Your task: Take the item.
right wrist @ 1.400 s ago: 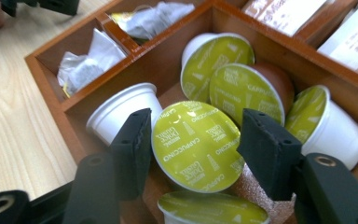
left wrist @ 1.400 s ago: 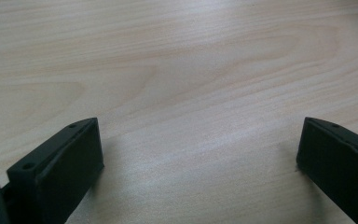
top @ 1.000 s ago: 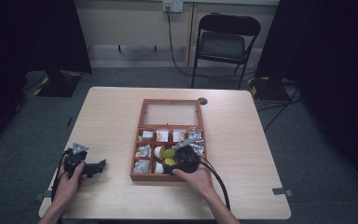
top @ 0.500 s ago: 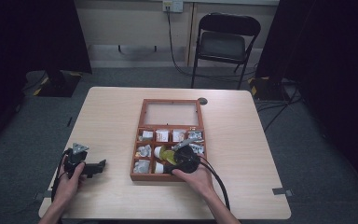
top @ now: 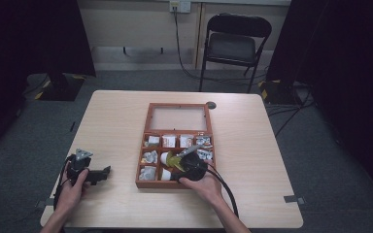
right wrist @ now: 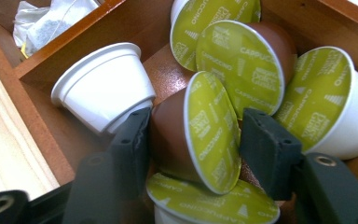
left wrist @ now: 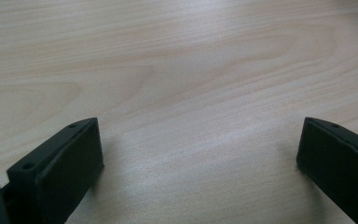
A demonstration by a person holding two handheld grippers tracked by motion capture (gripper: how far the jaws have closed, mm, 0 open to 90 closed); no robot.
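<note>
Looking down from the high view, a wooden compartment box point(top: 177, 145) lies near the middle of a pale table point(top: 116, 121), its lid flat open toward the far edge; broad bare tabletop lies to either side of it. The left gripper point(top: 94, 175) rests near the table's near-left corner, held by the left hand point(top: 73, 187), well apart from the box; the right gripper point(top: 187, 167), held by the right hand point(top: 204, 187), reaches into the box's near row, close to its front wall, among green-lidded capsules point(top: 177, 161); packets point(top: 187, 141) fill the row behind.

From the left gripper view, the two black jaws stand wide apart over bare wood grain, nothing between them.

From the right gripper view, the jaws sit on either side of a brown capsule point(right wrist: 191, 133) lying on its side, green foil lid facing right; the left jaw touches its body, while the right jaw stands at the lid's rim, contact unclear; a white cup point(right wrist: 102, 86) lies just left, against the compartment's wooden wall point(right wrist: 42, 126); more capsules crowd behind and beneath, leaving little free space; a tea bag point(right wrist: 51, 18) lies in the next compartment.
</note>
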